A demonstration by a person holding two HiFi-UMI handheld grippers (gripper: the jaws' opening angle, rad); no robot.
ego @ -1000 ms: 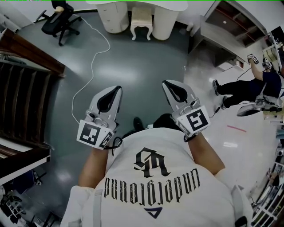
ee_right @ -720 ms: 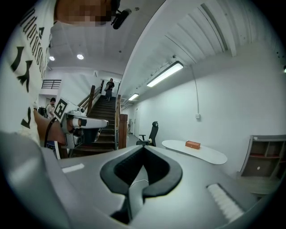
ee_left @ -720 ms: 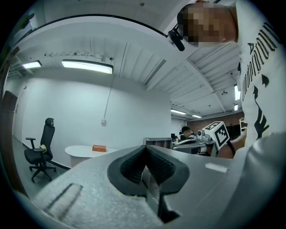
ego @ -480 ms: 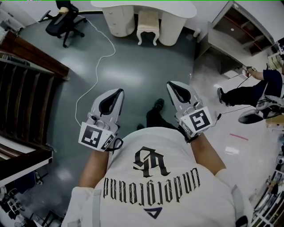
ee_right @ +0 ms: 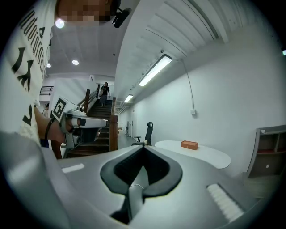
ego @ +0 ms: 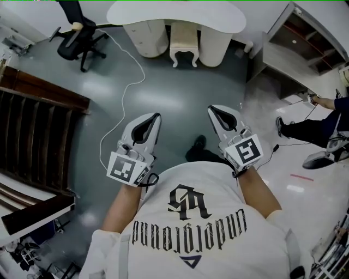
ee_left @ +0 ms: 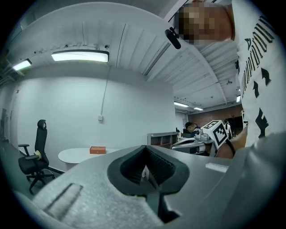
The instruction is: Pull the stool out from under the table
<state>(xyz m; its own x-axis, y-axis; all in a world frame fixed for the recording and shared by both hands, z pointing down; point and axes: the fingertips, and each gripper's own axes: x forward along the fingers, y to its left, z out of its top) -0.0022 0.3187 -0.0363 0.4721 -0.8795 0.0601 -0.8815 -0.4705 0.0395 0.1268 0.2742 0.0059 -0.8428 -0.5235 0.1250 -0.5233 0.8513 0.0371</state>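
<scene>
stool [ego: 184, 43] sits tucked under the table [ego: 174, 11], btwn the table's two pedestals. seat is mostly under the top, w/ only its front edge and two curved front legs showing on the table's near side. small orange box [ee_right: 189, 144] lies on the tabletop.

l gripper [ego: 154, 116] and r gripper [ego: 214, 109] are held out in front of the person, well short of the table, bare floor btwn. both are empty: each gripper view shows the jaws pressed together w/ nothing btwn the pads.

key relation: stool lies straight ahead of the tools, approx on the midline btwn them, so neither is clearly nearer. both point toward the table, l angled a bit inward. stool faces front-on, so the pull-out line runs from the table straight back toward the person.

judgement: approach stage, no contact w/ stool yet. next move needs the gap to the table closed, jaws opened, then a hold on the seat edge or a leg. prob either gripper works.

office chair [ego: 79, 41] stands off the table's left end. white cable [ego: 122, 92] trails over the floor from the table's left side toward l gripper and could snag a foot. shelf unit [ego: 305, 43] is to the table's right.
</scene>
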